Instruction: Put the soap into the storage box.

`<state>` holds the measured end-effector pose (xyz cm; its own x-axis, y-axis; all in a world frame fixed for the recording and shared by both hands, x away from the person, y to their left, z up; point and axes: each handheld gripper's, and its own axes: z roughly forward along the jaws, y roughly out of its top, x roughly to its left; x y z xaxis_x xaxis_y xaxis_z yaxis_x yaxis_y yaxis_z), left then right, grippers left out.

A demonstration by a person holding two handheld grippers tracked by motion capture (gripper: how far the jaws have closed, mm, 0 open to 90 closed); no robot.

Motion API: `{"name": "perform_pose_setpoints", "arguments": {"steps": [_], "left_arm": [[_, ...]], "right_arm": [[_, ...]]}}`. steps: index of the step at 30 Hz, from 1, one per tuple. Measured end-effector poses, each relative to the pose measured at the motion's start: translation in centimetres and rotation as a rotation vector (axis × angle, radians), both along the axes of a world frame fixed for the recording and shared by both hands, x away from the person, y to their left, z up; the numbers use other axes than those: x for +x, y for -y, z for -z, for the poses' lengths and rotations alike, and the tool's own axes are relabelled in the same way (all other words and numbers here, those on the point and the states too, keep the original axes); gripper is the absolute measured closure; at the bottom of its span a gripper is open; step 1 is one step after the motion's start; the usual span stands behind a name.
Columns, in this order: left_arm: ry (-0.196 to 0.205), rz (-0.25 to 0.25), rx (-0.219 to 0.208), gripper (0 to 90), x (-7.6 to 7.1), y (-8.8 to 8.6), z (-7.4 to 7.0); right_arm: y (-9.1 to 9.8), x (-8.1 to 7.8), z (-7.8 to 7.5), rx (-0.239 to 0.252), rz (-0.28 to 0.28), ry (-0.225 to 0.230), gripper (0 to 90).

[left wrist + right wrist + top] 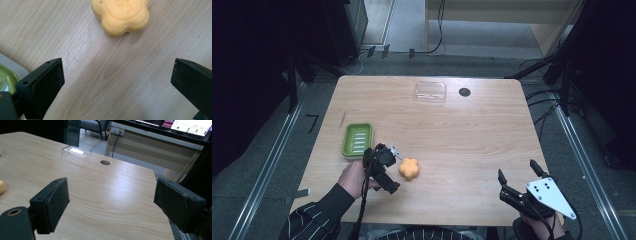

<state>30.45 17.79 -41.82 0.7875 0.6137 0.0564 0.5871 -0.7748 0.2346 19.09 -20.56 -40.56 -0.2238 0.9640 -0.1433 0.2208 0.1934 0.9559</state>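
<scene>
The left gripper (393, 156) is hovering low over the near left part of the desk (462, 145), and its fingers (47, 85) are standing wide apart with nothing between them. The orange flower-shaped soap (409, 168) is lying flat on the desk just beside this gripper, to its right, and the green soap dish (357, 139) is resting close by on the left, a little farther away. In the left gripper view, the soap is sitting ahead of the open fingers and is not yet between them, so the step in hand is probably the approach to grasp the soap. The next move is likely calling for the gripper to advance until the soap comes between the two fingers, then to close gently on its rounded lobes, because the surface looks smooth and it could slip. The right gripper (518, 181) is waiting at the near right corner, also wide open and empty. A clear plastic lid (430, 92) is lying at the far side, next to a dark round hole (464, 92). The top of the soap is cut off in the left gripper view, the letters pressed into it are too blurred to read, and the dish is showing there as a corner only.
</scene>
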Motion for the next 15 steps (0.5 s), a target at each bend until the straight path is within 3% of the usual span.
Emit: {"name": "perform_pose_setpoints", "arguments": {"steps": [15], "left_arm": [[-0.012,0.014,0.008,0.0,1.3,1.6,0.0]], "right_arm": [[0.0,0.0,0.0,0.003,0.002,0.0,13.3]]}}
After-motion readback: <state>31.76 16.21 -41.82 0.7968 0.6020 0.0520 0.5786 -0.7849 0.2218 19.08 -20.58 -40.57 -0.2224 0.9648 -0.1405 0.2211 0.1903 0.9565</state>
